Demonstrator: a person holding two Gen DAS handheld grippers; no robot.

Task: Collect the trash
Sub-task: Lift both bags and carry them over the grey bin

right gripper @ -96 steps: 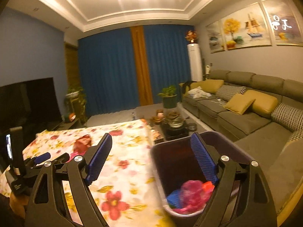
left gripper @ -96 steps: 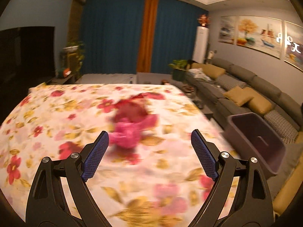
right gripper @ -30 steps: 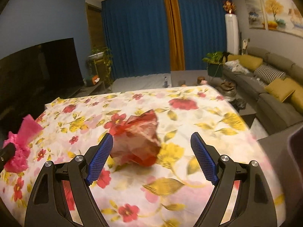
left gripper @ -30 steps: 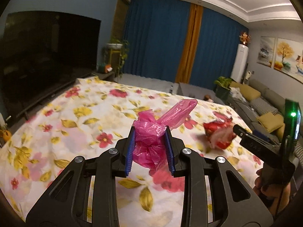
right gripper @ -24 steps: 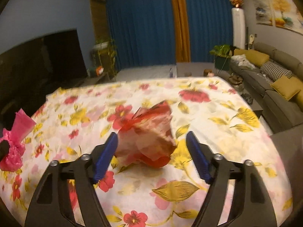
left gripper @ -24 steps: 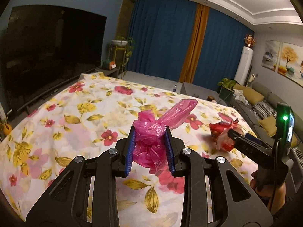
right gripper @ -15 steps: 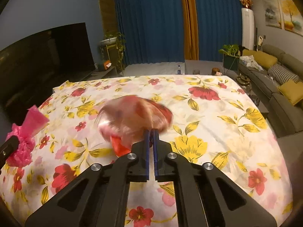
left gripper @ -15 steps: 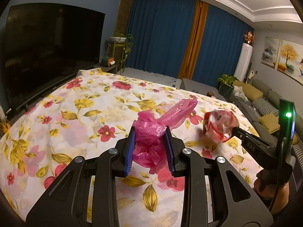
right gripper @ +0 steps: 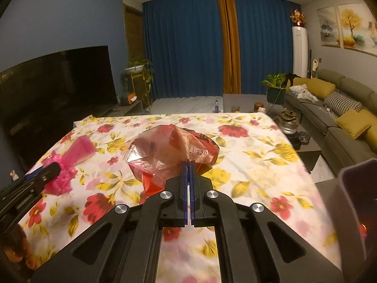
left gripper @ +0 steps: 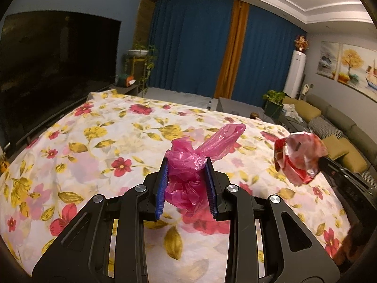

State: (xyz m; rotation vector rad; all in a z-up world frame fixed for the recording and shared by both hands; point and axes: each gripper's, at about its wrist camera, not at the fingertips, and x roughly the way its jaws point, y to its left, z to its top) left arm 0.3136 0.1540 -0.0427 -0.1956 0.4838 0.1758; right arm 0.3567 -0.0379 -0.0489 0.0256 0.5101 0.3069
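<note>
my left gripper is pinching a crumpled pink bag, held up off the flowered cloth on the surface. my right gripper has its jaws pressed together on the edge of a red and clear wrapper, which hangs above the cloth too. at my far right i see a dark bin; i think something red lies inside.

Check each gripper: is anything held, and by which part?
The left gripper clamps a crumpled pink plastic bag around its bunched middle. The right gripper pinches a red-and-clear plastic wrapper by its near edge.
</note>
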